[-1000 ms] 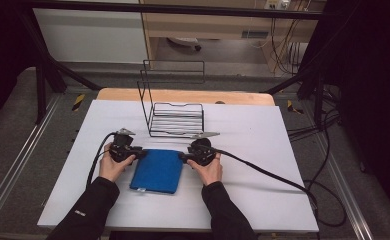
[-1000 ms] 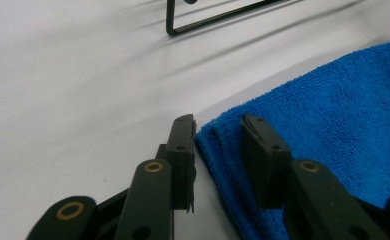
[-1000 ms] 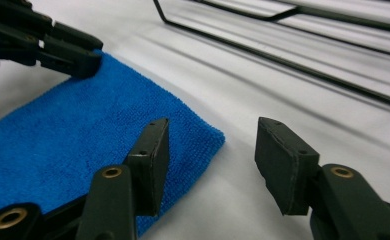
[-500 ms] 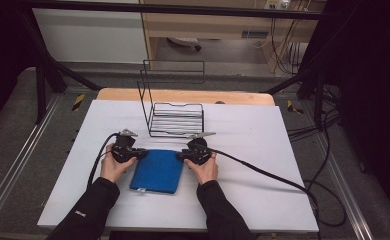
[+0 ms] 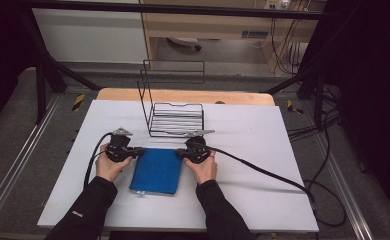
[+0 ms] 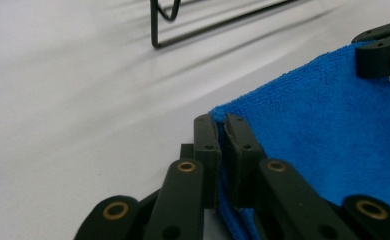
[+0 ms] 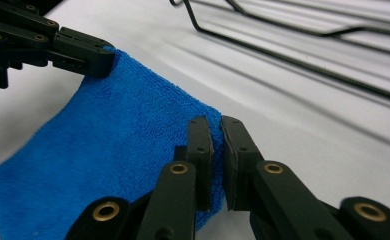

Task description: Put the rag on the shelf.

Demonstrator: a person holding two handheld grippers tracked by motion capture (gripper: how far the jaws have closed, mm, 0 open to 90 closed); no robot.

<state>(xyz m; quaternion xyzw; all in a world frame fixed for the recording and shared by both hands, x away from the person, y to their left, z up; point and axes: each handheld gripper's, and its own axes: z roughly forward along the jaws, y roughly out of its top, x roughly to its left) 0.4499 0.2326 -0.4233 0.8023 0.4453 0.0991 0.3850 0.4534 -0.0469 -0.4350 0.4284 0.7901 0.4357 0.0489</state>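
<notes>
Blue cloth [image 5: 156, 170] is pinched at its two far corners, one corner per gripper. In the left gripper view, the fingers [image 6: 207, 150] of the left gripper [image 6: 222, 142] are pressed together on the cloth's corner, with a thin fold of blue pile between the pads; its jaws have just been closing. In the right gripper view, the fingers [image 7: 235, 150] of the right gripper [image 7: 217, 145] clamp the opposite corner in the same way, and its jaws have also just been closing.

In the high view, the left gripper [image 5: 138, 151] sits at the cloth's upper left corner and the right gripper [image 5: 180, 152] at its upper right corner, both pointing inward toward each other. The cloth lies flat on the white table [image 5: 248, 130], just below centre of the frame, between the two hands.

A black wire rack [image 5: 175, 117] stands on the table above the cloth, near it but not touching. Black cables [image 5: 263, 172] trail from the grippers, the right one running toward the lower right edge of the table.
</notes>
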